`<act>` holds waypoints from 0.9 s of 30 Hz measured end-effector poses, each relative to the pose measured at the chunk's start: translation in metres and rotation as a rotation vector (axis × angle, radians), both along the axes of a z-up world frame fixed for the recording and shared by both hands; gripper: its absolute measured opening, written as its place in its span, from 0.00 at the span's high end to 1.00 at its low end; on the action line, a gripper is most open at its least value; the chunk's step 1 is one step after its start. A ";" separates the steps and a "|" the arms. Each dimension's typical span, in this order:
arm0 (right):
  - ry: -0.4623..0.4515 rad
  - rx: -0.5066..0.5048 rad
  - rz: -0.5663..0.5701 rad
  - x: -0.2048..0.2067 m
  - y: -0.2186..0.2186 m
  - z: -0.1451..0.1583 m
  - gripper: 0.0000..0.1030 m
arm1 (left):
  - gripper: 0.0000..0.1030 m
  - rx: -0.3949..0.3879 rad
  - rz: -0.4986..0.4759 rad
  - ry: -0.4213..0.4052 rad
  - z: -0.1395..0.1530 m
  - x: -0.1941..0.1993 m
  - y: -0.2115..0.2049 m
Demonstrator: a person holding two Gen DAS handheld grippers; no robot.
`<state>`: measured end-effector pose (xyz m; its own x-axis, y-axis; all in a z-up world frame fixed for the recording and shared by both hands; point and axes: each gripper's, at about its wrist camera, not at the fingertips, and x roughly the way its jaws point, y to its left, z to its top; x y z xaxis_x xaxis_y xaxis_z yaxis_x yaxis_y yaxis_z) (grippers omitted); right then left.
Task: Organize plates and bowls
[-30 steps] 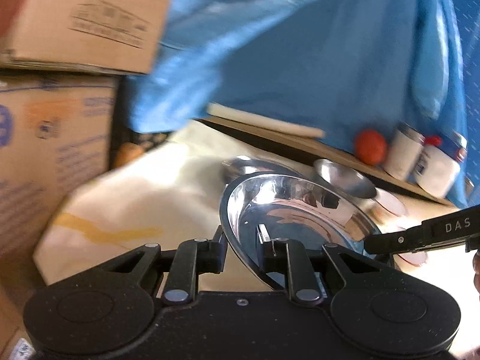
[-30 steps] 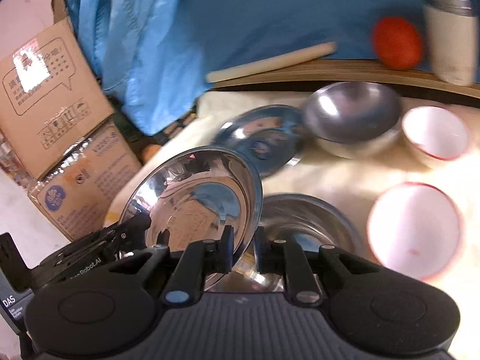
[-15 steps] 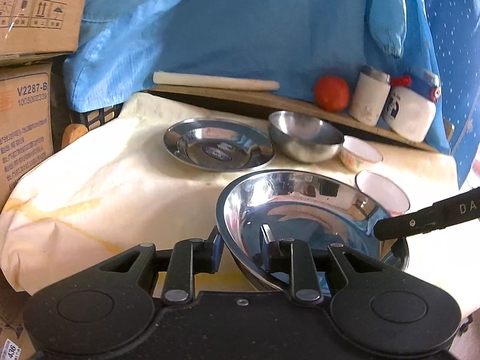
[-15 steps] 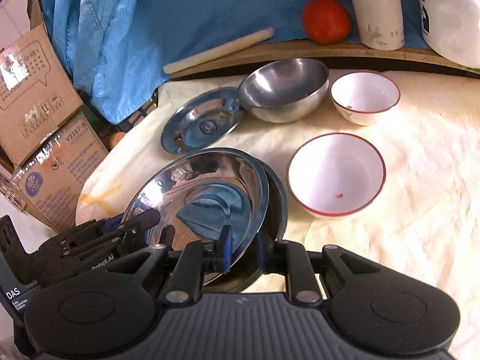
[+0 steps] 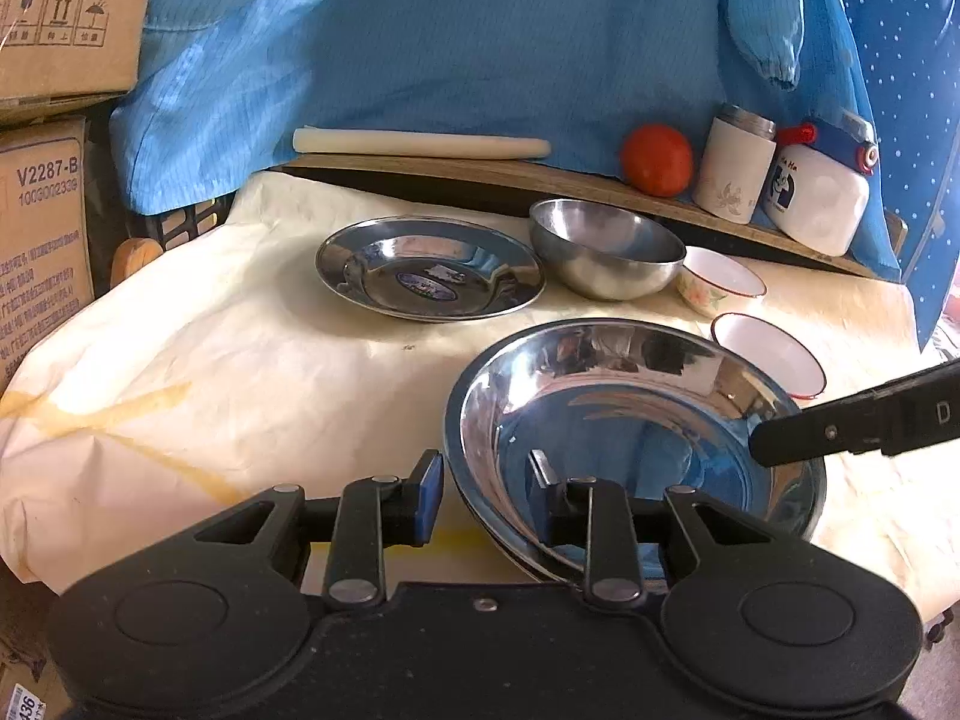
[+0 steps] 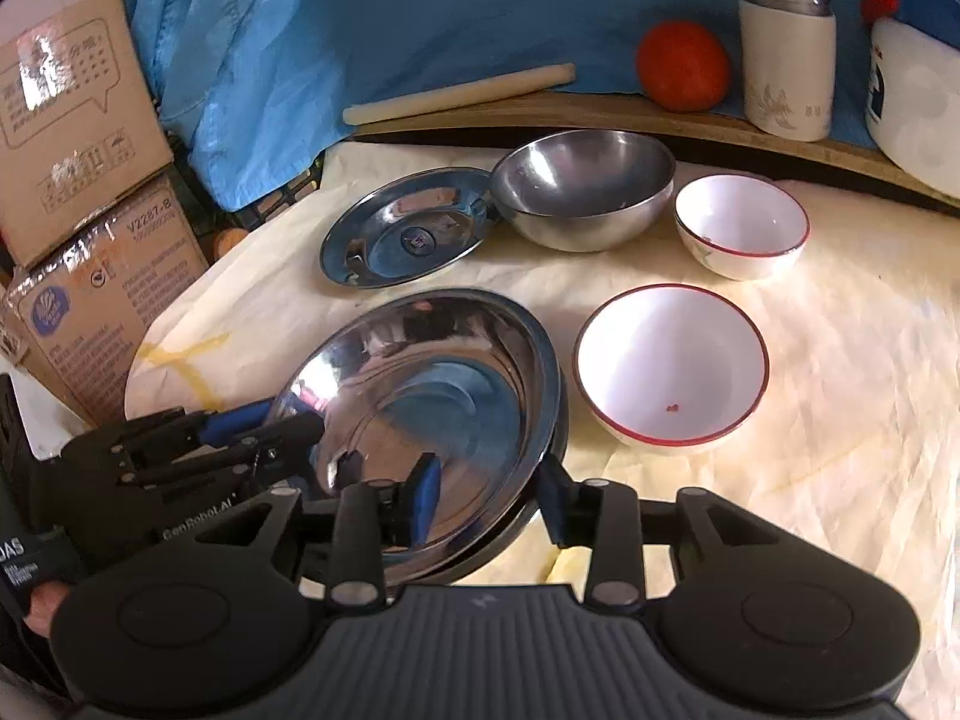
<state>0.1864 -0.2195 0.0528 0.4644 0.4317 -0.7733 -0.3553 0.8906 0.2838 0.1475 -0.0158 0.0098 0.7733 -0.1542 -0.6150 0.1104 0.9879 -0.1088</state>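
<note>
Nearest the cameras, the left gripper, black with blue-padded fingers, straddles the near rim of a shiny round stainless-steel plate: one finger lies outside the rim, the other inside the dish. Its jaws are opening, and the pads stand clear of the metal. The right gripper, of the same matte black build, straddles the opposite rim; its jaws are also opening, with a visible gap at both pads. The plate is nested on a second steel plate of like shape, seen only as a dark edge beneath; whether it sits fully flat is hard to judge. Both rest on a wrinkled cream cloth marked with yellow streaks.

Just beside the stack stands a white round ceramic bowl with a red rim, smooth and glossy. Farther back is a smaller white red-rimmed bowl with a floral outside, a deep brushed-steel hemispherical bowl and a shallow mirror-finish steel plate bearing a central sticker, touching the deep bowl in the right wrist view.

Behind, a wooden board carries a pale cylindrical rolling pin, a round orange-red fruit, a white cylindrical flask with a metal cap and a white plastic jug. Blue fabric drapes the background; corrugated cardboard boxes stand at the far left.
</note>
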 end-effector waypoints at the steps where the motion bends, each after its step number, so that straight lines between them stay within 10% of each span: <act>1: -0.001 -0.006 0.002 -0.001 0.000 0.000 0.58 | 0.64 -0.005 0.002 -0.004 0.001 0.000 0.001; 19: -0.094 0.096 0.023 0.009 -0.008 0.029 0.10 | 0.04 -0.082 0.141 -0.104 0.025 0.018 0.049; 27: -0.108 0.247 -0.032 0.048 -0.002 0.025 0.00 | 0.01 -0.144 0.218 -0.067 0.028 0.060 0.078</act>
<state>0.2345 -0.2220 0.0778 0.5550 0.5849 -0.5915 -0.3681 0.8104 0.4559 0.2079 0.0618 0.0374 0.8363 -0.0623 -0.5447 -0.0910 0.9639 -0.2501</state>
